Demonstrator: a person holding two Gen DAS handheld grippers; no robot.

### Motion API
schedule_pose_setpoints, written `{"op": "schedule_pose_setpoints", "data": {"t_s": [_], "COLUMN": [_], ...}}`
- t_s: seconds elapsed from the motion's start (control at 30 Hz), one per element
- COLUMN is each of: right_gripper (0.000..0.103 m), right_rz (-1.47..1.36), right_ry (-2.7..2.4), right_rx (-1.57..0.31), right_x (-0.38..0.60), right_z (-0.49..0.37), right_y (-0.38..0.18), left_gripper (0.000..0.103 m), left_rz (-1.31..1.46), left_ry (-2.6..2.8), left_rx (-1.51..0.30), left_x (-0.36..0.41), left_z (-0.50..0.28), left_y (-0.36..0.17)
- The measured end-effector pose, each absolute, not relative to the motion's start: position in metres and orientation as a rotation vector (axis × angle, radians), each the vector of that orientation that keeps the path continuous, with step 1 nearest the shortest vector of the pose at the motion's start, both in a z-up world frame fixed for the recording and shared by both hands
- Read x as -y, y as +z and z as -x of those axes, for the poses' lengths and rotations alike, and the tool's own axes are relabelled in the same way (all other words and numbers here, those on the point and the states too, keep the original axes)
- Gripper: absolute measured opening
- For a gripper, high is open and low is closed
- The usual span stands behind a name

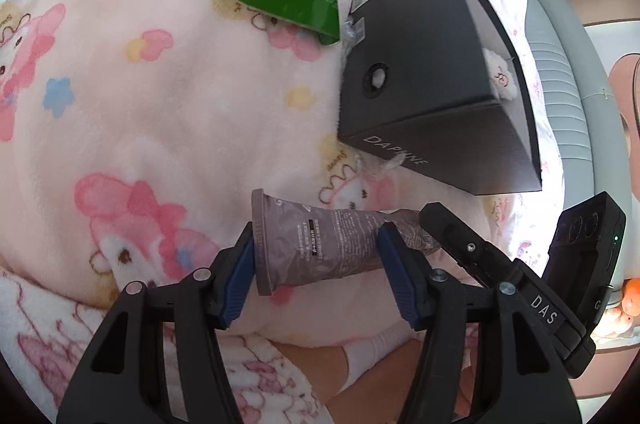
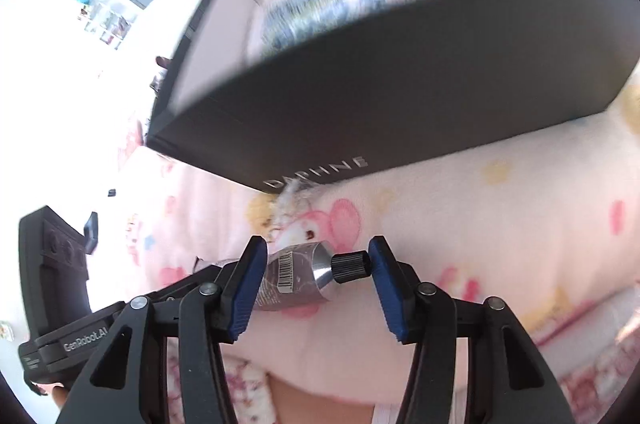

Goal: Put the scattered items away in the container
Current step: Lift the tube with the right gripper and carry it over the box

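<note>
Left gripper (image 1: pixel 316 272) clamps grey tube (image 1: pixel 320 248) lengthwise, near box (image 1: pixel 420 84).

The left gripper (image 1: pixel 318 276) is reaching up from the bottom centre of its view and pointing steeply down, its blue pads (image 1: pixel 240 280) standing wide apart. A grey tube (image 1: pixel 320 248) is lying crosswise between them; whether they are pressing on it cannot be told. The right gripper (image 2: pixel 318 284) is angling down the same way, jaws wide, with a black-capped tube (image 2: pixel 296 276) spanning the gap and its cap meeting the right-hand pad; a firm grip is unclear. The two grippers are working just beside each other.
</note>
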State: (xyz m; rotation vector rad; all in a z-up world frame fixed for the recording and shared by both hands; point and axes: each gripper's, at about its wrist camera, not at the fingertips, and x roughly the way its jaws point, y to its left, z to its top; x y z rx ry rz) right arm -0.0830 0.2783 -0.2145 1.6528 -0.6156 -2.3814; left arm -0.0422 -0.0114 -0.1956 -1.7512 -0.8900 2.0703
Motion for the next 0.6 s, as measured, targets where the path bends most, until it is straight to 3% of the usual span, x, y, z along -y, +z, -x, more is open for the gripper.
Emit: {"op": "schedule_pose_setpoints", "data": {"t_s": [0.3, 0.4, 0.6], "right_gripper": [0.049, 0.049, 0.049], "right_rz": [-1.359, -1.340, -1.464], "right_ry": [-2.552, -2.574, -2.499], "right_rx": [0.493, 0.473, 0.514], "right_x": [-0.331, -0.263, -0.279], "right_z": [0.067, 0.083, 0.182], "right_y": [-0.120, -0.089, -0.079], "left_gripper": [0.060, 0.060, 0.060], "left_rz": [1.540, 1.521, 1.575], "left_ry": [2.186, 2.167, 2.113], "left_rx": [0.799, 0.788, 0.760], "left_x": [-0.001, -0.017, -0.059], "left_z": [0.073, 0.108, 0.198], "left_y": [-0.078, -0.068, -0.082]}}
